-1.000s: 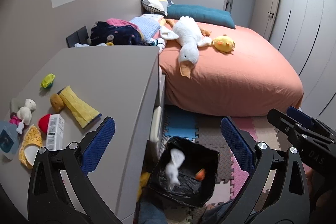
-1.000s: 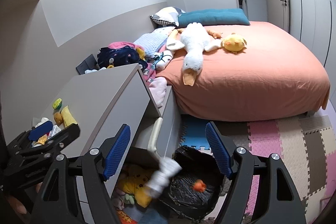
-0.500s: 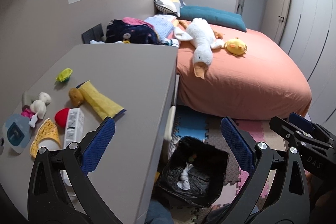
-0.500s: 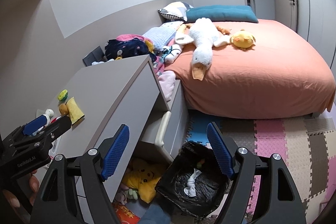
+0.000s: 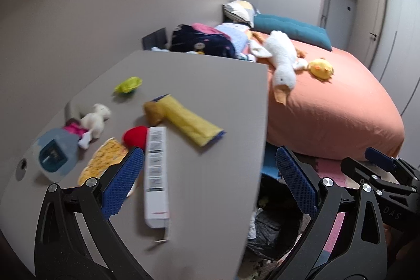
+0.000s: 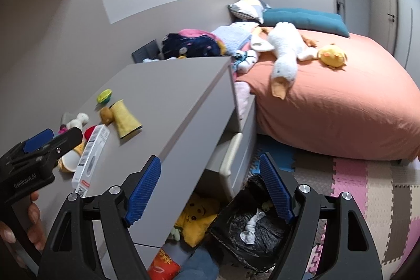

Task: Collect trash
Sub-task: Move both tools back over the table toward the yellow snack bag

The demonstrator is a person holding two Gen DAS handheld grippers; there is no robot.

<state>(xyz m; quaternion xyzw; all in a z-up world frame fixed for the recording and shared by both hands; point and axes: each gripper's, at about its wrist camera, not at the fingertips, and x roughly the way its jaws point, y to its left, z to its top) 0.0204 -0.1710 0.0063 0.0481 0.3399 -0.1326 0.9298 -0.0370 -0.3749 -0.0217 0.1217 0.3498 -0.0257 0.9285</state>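
Observation:
A black-lined trash bin [image 6: 252, 235] stands on the floor beside the grey dresser [image 5: 204, 101] and holds a white crumpled wad [image 6: 250, 227]. On the dresser top lie a long white box [image 5: 156, 175], a yellow packet [image 5: 191, 122], a red ball [image 5: 135, 135], a green wrapper [image 5: 128, 84] and a yellow patterned piece [image 5: 105, 162]. My left gripper [image 5: 210, 185] is open and empty, hovering over the dresser's front part near the white box. My right gripper [image 6: 210, 190] is open and empty, above the dresser's edge and the bin.
A small white plush toy [image 5: 95, 117] and a blue-grey gadget [image 5: 55, 156] lie at the dresser's left. A bed with an orange cover [image 6: 341, 101] and a plush goose [image 6: 283, 54] stands behind. A dresser drawer [image 6: 228, 156] stands open. Foam mats [image 6: 367, 188] cover the floor.
The white wad dropped into the bin. My left gripper has swung left from above the bin to over the dresser top. My right gripper shifted a little leftward.

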